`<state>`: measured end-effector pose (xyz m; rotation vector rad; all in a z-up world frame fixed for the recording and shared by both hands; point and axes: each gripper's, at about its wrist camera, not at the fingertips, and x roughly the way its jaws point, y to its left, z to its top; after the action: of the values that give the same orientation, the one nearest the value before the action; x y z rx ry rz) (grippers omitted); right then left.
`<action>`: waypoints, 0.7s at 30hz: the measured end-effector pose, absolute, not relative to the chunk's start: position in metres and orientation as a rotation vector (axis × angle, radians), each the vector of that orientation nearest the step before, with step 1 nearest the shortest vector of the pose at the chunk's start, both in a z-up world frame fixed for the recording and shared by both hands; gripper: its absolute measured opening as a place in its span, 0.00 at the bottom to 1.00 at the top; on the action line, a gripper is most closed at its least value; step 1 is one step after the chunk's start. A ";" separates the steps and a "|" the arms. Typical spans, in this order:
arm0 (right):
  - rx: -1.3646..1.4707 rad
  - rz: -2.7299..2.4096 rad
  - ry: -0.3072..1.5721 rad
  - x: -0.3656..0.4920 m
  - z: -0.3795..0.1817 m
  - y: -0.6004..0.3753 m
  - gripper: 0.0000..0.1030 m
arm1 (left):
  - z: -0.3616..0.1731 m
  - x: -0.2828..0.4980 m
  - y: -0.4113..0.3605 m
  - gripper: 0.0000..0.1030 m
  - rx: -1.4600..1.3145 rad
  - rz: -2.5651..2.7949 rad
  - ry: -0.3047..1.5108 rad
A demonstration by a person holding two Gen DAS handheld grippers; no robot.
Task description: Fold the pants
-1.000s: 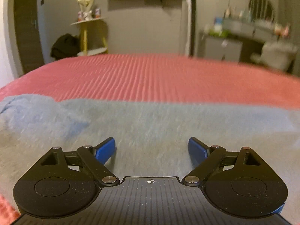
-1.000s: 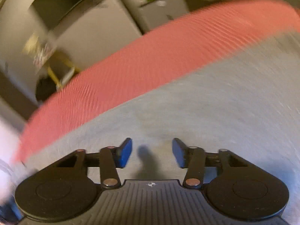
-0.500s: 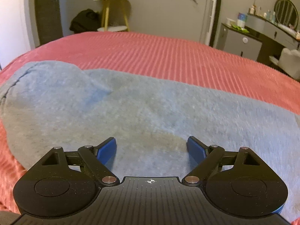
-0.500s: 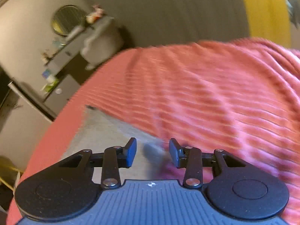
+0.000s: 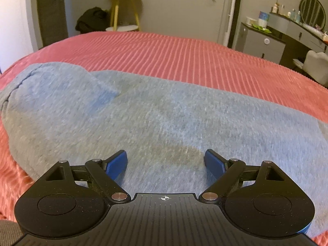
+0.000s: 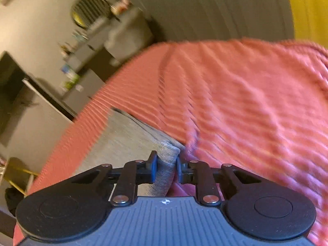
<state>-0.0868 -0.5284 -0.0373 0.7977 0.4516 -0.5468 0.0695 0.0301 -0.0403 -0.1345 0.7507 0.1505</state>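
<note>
Grey sweatpants [image 5: 164, 110] lie spread across a red ribbed bedspread [image 5: 184, 51], with a folded flap at the left end. My left gripper [image 5: 165, 160] is open and empty, hovering just above the middle of the pants. In the right wrist view, my right gripper [image 6: 167, 164] is shut on a corner of the grey pants [image 6: 166, 168], at their edge next to the red bedspread [image 6: 246, 106]. That view is blurred.
A yellow side table [image 5: 123, 10] and a black bag [image 5: 92, 20] stand beyond the bed at the back left. A dark dresser [image 5: 272, 34] with bottles and a round mirror stands at the back right. A grey curtain and a yellow one hang behind the bed.
My right gripper has closed on the corner of the pants; it was open half a second ago. My left gripper has risen and tilted down, and stays open.
</note>
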 end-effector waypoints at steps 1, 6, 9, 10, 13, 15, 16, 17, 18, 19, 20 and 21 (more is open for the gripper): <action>0.781 -0.562 0.433 -0.087 -0.032 -0.526 0.17 | -0.040 0.069 0.030 0.87 -0.135 0.151 0.752; 0.759 -0.540 0.404 -0.088 -0.021 -0.520 0.18 | -0.042 0.071 0.030 0.87 -0.140 0.152 0.756; 0.852 -0.524 0.458 -0.083 -0.038 -0.532 0.27 | -0.042 0.070 0.028 0.87 -0.134 0.142 0.755; 0.886 -0.535 0.478 -0.084 -0.045 -0.536 0.29 | -0.042 0.070 0.028 0.87 -0.129 0.140 0.755; 1.011 -0.509 0.490 -0.093 -0.064 -0.543 0.31 | -0.043 0.070 0.026 0.87 -0.122 0.138 0.759; 1.058 -0.488 0.489 -0.099 -0.072 -0.540 0.40 | -0.045 0.071 0.026 0.87 -0.128 0.141 0.766; 1.058 -0.488 0.493 -0.100 -0.075 -0.537 0.43 | -0.045 0.072 0.026 0.88 -0.130 0.142 0.769; 1.047 -0.487 0.493 -0.099 -0.076 -0.536 0.43 | -0.046 0.072 0.026 0.88 -0.130 0.144 0.770; 1.034 -0.487 0.493 -0.098 -0.077 -0.535 0.43 | -0.046 0.072 0.026 0.88 -0.129 0.145 0.770; 1.027 -0.493 0.491 -0.096 -0.077 -0.536 0.43 | -0.046 0.072 0.026 0.88 -0.128 0.145 0.770; 1.027 -0.498 0.476 -0.094 -0.077 -0.536 0.43 | -0.045 0.071 0.026 0.88 -0.128 0.145 0.770; 1.031 -0.501 0.461 -0.092 -0.079 -0.538 0.43 | -0.045 0.071 0.026 0.88 -0.131 0.145 0.770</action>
<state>-0.0917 -0.5379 -0.0790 1.0313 0.4608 -0.5006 0.0711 0.0261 -0.0449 -0.1307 0.7700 0.1447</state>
